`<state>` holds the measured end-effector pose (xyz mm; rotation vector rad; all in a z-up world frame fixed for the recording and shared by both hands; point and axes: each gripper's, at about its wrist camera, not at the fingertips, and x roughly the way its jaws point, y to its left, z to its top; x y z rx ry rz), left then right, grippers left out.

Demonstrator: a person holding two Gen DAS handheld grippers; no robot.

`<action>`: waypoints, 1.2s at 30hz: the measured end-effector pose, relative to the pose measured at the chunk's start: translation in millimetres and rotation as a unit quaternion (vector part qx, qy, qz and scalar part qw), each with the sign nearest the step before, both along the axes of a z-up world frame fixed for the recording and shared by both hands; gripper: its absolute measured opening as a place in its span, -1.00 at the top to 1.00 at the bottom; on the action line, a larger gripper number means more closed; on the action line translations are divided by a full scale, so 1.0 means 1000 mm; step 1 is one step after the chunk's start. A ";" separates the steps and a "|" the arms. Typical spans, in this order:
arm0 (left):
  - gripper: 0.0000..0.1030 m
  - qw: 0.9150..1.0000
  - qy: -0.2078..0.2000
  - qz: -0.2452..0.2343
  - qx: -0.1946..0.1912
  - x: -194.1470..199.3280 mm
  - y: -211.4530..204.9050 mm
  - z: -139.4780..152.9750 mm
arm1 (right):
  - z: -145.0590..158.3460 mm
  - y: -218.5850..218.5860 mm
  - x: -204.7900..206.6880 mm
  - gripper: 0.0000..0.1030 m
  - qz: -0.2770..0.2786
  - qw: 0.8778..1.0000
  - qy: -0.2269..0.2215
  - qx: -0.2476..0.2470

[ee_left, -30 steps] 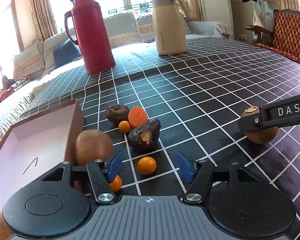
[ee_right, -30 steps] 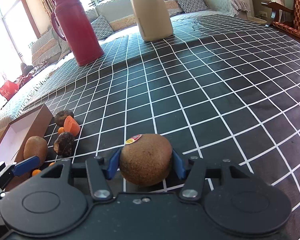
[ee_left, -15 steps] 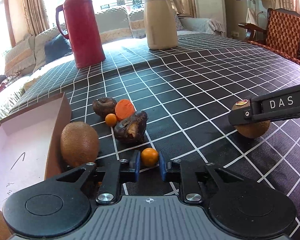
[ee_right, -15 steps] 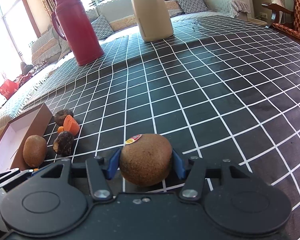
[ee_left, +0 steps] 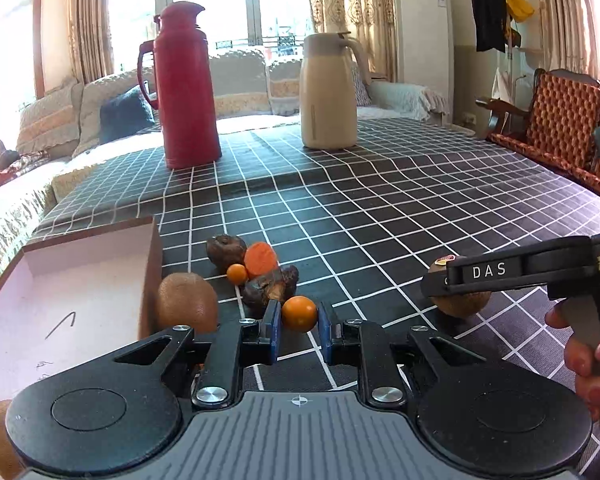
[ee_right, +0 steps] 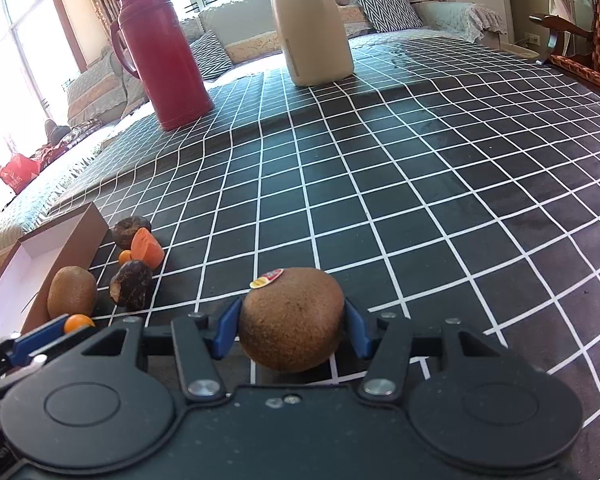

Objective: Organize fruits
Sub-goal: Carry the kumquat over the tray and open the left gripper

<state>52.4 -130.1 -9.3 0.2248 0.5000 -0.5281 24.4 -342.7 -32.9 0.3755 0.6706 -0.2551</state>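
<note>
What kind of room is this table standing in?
Most likely a home living room: a cushioned sofa stands behind the table, curtains hang at big windows, and a wooden armchair stands to the right.

Your left gripper (ee_left: 299,326) pinches a small orange fruit (ee_left: 299,313) between its pads; your right gripper (ee_right: 291,326) clamps a kiwi (ee_right: 292,320).

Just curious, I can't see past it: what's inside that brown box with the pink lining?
The box shows bare pink floor with a thin dark pencil-like mark and faint scribbles. No fruit shows inside. Its near corner is cut off by the left gripper and the picture edge.
</note>
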 end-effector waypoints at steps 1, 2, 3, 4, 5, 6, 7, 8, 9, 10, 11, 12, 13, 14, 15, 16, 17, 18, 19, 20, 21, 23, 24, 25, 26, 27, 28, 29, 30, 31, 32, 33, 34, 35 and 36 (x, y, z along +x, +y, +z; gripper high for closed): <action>0.62 1.000 -0.001 0.004 -0.004 -0.001 0.006 0.003 | 0.000 0.001 0.000 -0.06 0.000 1.000 -0.001 0.001; 0.62 1.000 -0.003 0.011 -0.006 -0.001 0.013 0.006 | 0.001 0.001 0.000 -0.06 0.000 1.000 -0.002 0.002; 0.62 1.000 -0.005 0.017 -0.007 -0.001 0.018 0.008 | 0.001 0.001 0.001 -0.06 0.001 1.000 -0.004 0.003; 0.62 1.000 -0.005 0.025 -0.009 -0.001 0.025 0.010 | 0.001 0.002 0.001 -0.06 0.002 1.000 -0.006 0.004; 0.62 0.999 -0.003 0.034 -0.013 0.002 0.032 0.011 | 0.002 0.003 0.001 -0.06 0.002 1.000 -0.009 0.003; 0.62 0.999 -0.001 0.043 -0.016 0.004 0.038 0.011 | 0.002 0.004 0.002 -0.06 0.002 1.000 -0.010 0.001; 0.62 0.998 0.001 0.054 -0.020 0.006 0.044 0.012 | 0.002 0.006 0.002 -0.06 0.003 1.000 -0.010 0.000; 0.62 0.998 0.005 0.061 -0.025 0.008 0.050 0.012 | 0.002 0.007 0.003 -0.06 0.005 1.000 -0.009 -0.001; 0.62 0.997 0.008 0.066 -0.030 0.010 0.056 0.013 | 0.002 0.008 0.003 -0.06 0.006 1.000 -0.009 -0.002; 0.62 0.997 0.008 0.072 -0.030 0.012 0.061 0.012 | 0.003 0.010 0.003 -0.06 0.007 1.000 -0.010 -0.003; 0.62 0.996 0.007 0.082 -0.025 0.014 0.065 0.010 | 0.003 0.012 0.003 -0.06 0.009 1.000 -0.010 -0.005; 0.62 0.996 0.008 0.090 -0.022 0.016 0.070 0.008 | 0.003 0.013 0.003 -0.06 0.011 1.000 -0.012 -0.007; 0.62 0.995 0.012 0.098 -0.022 0.019 0.075 0.007 | 0.004 0.014 0.003 -0.06 0.011 1.000 -0.013 -0.009; 0.62 0.994 0.017 0.107 -0.020 0.022 0.079 0.005 | 0.004 0.015 0.003 -0.06 0.011 1.000 -0.014 -0.011; 0.62 0.993 0.022 0.117 -0.018 0.024 0.083 0.003 | 0.004 0.015 0.004 -0.06 0.010 1.000 -0.015 -0.011; 0.61 0.991 0.027 0.128 -0.016 0.027 0.088 0.001 | 0.004 0.015 0.005 -0.06 0.010 1.000 -0.016 -0.009; 0.62 0.990 0.033 0.136 -0.015 0.030 0.091 -0.002 | 0.004 0.016 0.005 -0.06 0.009 1.000 -0.016 -0.008; 0.62 0.989 0.038 0.143 -0.013 0.032 0.095 -0.004 | 0.005 0.017 0.006 -0.06 0.008 1.000 -0.016 -0.007; 0.62 0.987 0.043 0.152 -0.010 0.035 0.099 -0.007 | 0.005 0.019 0.006 -0.06 0.010 1.000 -0.016 -0.007; 0.62 0.986 0.048 0.158 -0.007 0.038 0.102 -0.009 | 0.005 0.020 0.007 -0.06 0.012 1.000 -0.017 -0.007; 0.62 0.985 0.053 0.162 -0.006 0.039 0.104 -0.011 | 0.005 0.022 0.007 -0.06 0.014 1.000 -0.018 -0.008; 0.61 0.984 0.061 0.168 -0.002 0.043 0.108 -0.015 | 0.005 0.025 0.008 -0.06 0.017 1.000 -0.019 -0.010; 0.61 0.983 0.063 0.172 0.003 0.044 0.109 -0.017 | 0.005 0.027 0.009 -0.06 0.019 1.000 -0.020 -0.010; 0.61 0.982 0.064 0.176 0.006 0.045 0.110 -0.019 | 0.005 0.028 0.010 -0.06 0.020 1.000 -0.020 -0.010; 0.61 0.981 0.067 0.181 0.012 0.047 0.111 -0.021 | 0.005 0.029 0.011 -0.06 0.020 1.000 -0.020 -0.010; 0.61 0.980 0.070 0.185 0.017 0.049 0.111 -0.024 | 0.005 0.030 0.011 -0.06 0.020 1.000 -0.020 -0.011; 0.61 0.979 0.072 0.188 0.022 0.050 0.111 -0.026 | 0.005 0.032 0.011 -0.06 0.021 1.000 -0.020 -0.011; 0.61 0.979 0.070 0.191 0.026 0.051 0.111 -0.028 | 0.005 0.033 0.012 -0.06 0.021 1.000 -0.020 -0.011; 0.61 0.979 0.067 0.191 0.030 0.052 0.109 -0.027 | 0.005 0.034 0.011 -0.06 0.022 1.000 -0.020 -0.012; 0.61 0.979 0.065 0.190 0.034 0.052 0.108 -0.028 | 0.005 0.034 0.012 -0.06 0.023 0.999 -0.021 -0.011; 0.61 0.979 0.065 0.190 0.036 0.052 0.107 -0.028 | 0.005 0.035 0.012 -0.06 0.025 0.999 -0.021 -0.011; 0.61 0.979 0.062 0.192 0.038 0.052 0.106 -0.029 | 0.006 0.036 0.012 -0.06 0.027 0.999 -0.023 -0.012; 0.61 0.978 0.060 0.194 0.039 0.052 0.105 -0.029 | 0.006 0.037 0.012 -0.06 0.027 0.999 -0.025 -0.013; 0.61 0.978 0.061 0.195 0.038 0.052 0.105 -0.027 | 0.006 0.037 0.012 -0.06 0.027 0.999 -0.025 -0.013; 0.61 0.978 0.062 0.197 0.034 0.052 0.106 -0.026 | 0.005 0.037 0.013 -0.06 0.026 0.999 -0.025 -0.012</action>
